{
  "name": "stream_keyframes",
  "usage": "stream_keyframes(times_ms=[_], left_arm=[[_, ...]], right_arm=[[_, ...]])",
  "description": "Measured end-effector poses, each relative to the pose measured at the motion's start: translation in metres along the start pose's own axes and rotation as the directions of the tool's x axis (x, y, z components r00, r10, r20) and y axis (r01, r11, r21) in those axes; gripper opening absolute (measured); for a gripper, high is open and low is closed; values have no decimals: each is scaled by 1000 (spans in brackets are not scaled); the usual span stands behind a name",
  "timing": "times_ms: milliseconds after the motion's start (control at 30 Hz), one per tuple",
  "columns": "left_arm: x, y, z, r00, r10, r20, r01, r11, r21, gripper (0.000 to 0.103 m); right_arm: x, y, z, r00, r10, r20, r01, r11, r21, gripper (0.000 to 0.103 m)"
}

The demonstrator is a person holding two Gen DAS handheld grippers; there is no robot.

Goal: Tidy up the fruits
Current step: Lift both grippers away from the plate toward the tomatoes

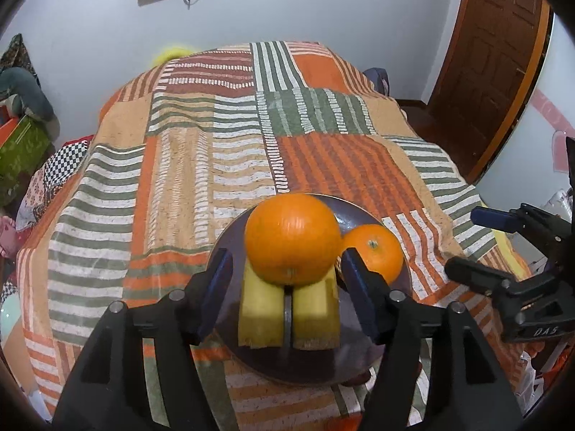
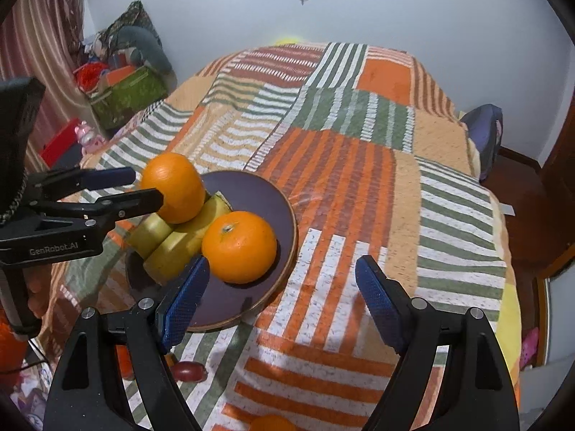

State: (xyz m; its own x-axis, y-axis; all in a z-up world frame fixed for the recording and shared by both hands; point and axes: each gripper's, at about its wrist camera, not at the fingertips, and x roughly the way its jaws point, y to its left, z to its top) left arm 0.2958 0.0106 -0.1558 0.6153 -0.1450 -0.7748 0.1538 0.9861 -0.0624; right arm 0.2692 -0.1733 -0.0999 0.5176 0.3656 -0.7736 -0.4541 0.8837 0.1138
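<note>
- The left tongs (image 1: 285, 280) stand wide open on either side of a large orange (image 1: 293, 239); their blue pads (image 1: 219, 280) sit clear of its skin, so they grip nothing.
- That orange perches on top of two yellow banana pieces (image 1: 289, 314) lying side by side on the dark plate (image 1: 323, 362). It rests in the groove between them, a poor seat for a round fruit, and it could roll off if nudged.
- A second orange (image 2: 239, 248) lies on the plate just beside the bananas, near the plate's right rim. A rolling top orange would likely knock it toward the edge.
- The right tongs (image 2: 282, 298) also gape wide and carry nothing, hovering over the striped cloth (image 2: 359, 197) beside the plate. The left pad overlaps the plate rim in view, though I cannot tell if it touches.
- The plate sits close to the near edge of the cloth-covered bench; a hard bump from either tool might shift it.
- The cloth drapes loosely, so a snagged pad could drag it, and the plate with it.
- Another orange fruit (image 2: 273, 423) shows at the bottom of the right view, low and partly cut off; where it rests I cannot tell.
</note>
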Motion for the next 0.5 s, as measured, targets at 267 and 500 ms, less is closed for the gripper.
stream_keyframes(times_ms=[267,500], left_arm=[[-39,-1,-17,999,13,40,-13,1000,8,63],[-60,-1,-33,999,23,49,-22,1000,-3,63]], right_arm=[[-29,9,-10,999,-17,45,16,1000,4,81],[-34,15,-13,998,-26,55,27,1000,-7,81]])
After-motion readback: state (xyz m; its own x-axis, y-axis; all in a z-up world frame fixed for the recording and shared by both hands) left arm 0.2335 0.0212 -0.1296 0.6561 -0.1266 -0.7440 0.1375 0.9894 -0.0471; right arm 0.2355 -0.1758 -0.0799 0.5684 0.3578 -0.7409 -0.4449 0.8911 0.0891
